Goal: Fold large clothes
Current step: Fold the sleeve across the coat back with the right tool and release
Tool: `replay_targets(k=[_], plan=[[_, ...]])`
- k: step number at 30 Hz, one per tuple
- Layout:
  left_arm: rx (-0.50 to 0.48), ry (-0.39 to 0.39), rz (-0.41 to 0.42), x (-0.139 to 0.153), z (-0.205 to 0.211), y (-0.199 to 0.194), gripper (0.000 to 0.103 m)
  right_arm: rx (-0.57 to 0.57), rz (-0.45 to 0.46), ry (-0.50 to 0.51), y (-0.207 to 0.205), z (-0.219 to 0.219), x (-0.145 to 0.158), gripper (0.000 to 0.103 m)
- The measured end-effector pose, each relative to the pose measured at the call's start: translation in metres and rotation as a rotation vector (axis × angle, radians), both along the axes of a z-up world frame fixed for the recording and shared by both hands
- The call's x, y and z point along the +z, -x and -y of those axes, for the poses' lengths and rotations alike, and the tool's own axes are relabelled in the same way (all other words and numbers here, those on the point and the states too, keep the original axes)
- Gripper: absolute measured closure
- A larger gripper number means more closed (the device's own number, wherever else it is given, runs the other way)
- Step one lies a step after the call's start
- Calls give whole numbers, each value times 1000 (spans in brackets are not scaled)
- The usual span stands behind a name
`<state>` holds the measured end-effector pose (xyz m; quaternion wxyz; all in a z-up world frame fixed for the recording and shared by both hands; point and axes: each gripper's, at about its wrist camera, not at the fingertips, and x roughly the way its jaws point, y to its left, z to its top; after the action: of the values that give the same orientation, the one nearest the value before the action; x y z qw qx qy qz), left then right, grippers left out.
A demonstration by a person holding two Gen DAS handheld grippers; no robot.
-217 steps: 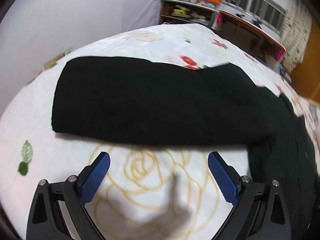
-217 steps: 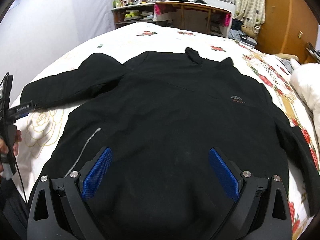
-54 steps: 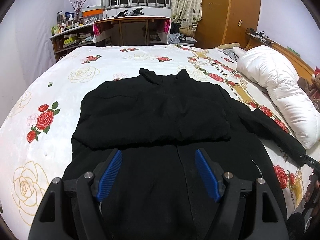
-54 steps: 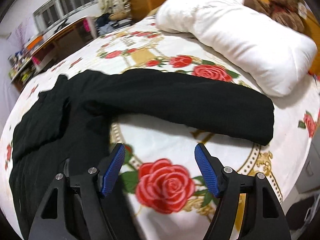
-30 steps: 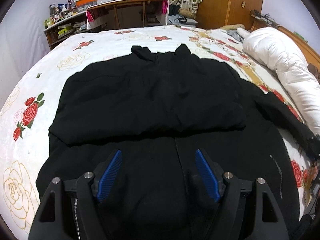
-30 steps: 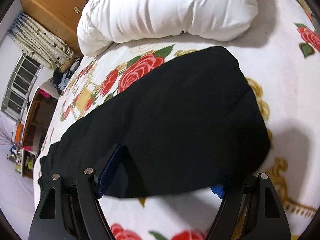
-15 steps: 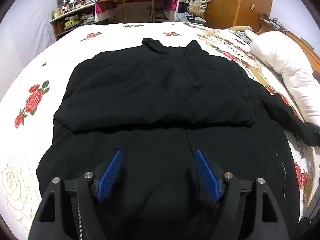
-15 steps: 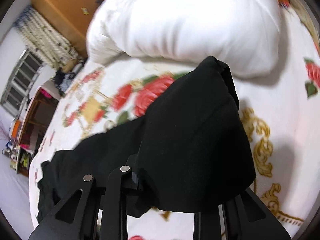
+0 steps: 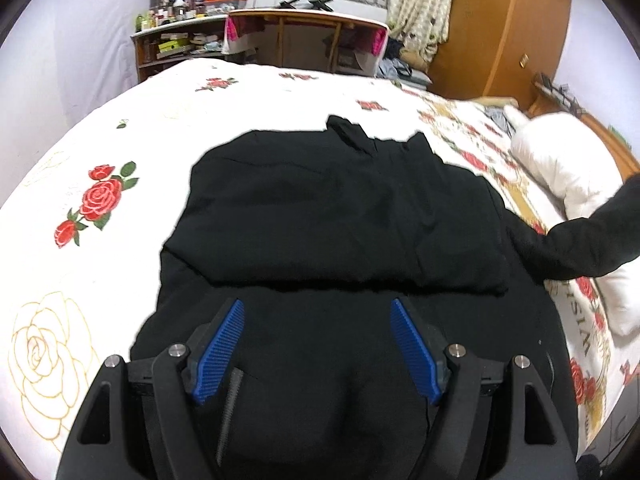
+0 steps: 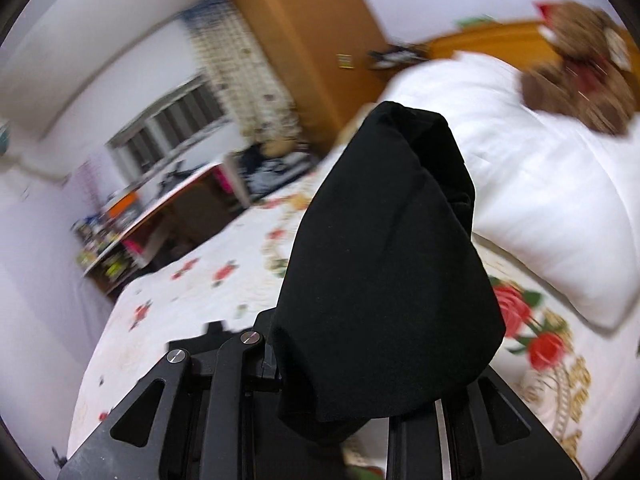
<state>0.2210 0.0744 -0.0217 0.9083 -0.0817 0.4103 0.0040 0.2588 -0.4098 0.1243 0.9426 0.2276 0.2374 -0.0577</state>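
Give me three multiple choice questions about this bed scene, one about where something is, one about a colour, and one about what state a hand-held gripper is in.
1. Where does the folded sleeve lie?
A. across the jacket's chest
B. on the pillow
C. on the desk

2. What colour is the jacket?
A. red
B. black
C. white

3. How is the right hand-held gripper?
A. wide open and empty
B. shut on the sleeve
C. resting on the pillow

Answers: 1 A, the folded sleeve lies across the jacket. 2 B, the fabric is black. 3 B, the right hand-held gripper is clamped on the other sleeve, lifted off the bed.
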Motion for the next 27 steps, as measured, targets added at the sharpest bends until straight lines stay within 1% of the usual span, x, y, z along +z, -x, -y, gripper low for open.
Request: replay_targets(k=[3, 5, 10, 12, 15, 20, 23, 24, 26, 27], plan=[[20, 14, 18, 4, -14, 1, 27, 85, 10, 33, -16, -41, 12, 78], [33, 25, 20, 4, -24, 2, 27, 143, 5, 49, -30, -72, 14, 78], [58, 41, 27, 3, -46, 3, 27, 262, -31, 80, -57, -141, 4, 78], [64, 42, 31, 2, -53, 1, 27, 315, -61, 92, -70, -172, -10, 78], [71, 44, 35, 0, -62, -1, 27, 365, -99, 120, -81, -203, -30, 78], [87, 62, 31, -9, -75, -6, 27, 456, -199, 138, -103, -261, -80, 78], [93, 74, 22, -16, -80, -7, 27, 510, -271, 158, -117, -293, -113, 74], [94, 80, 16, -19, -82, -8, 27, 525, -292, 166, -119, -301, -123, 72], [99, 99, 4, -24, -85, -9, 27, 558, -344, 195, -120, -318, -150, 70], [102, 104, 1, -25, -86, -9, 27, 574, -364, 209, -123, -328, -163, 66]])
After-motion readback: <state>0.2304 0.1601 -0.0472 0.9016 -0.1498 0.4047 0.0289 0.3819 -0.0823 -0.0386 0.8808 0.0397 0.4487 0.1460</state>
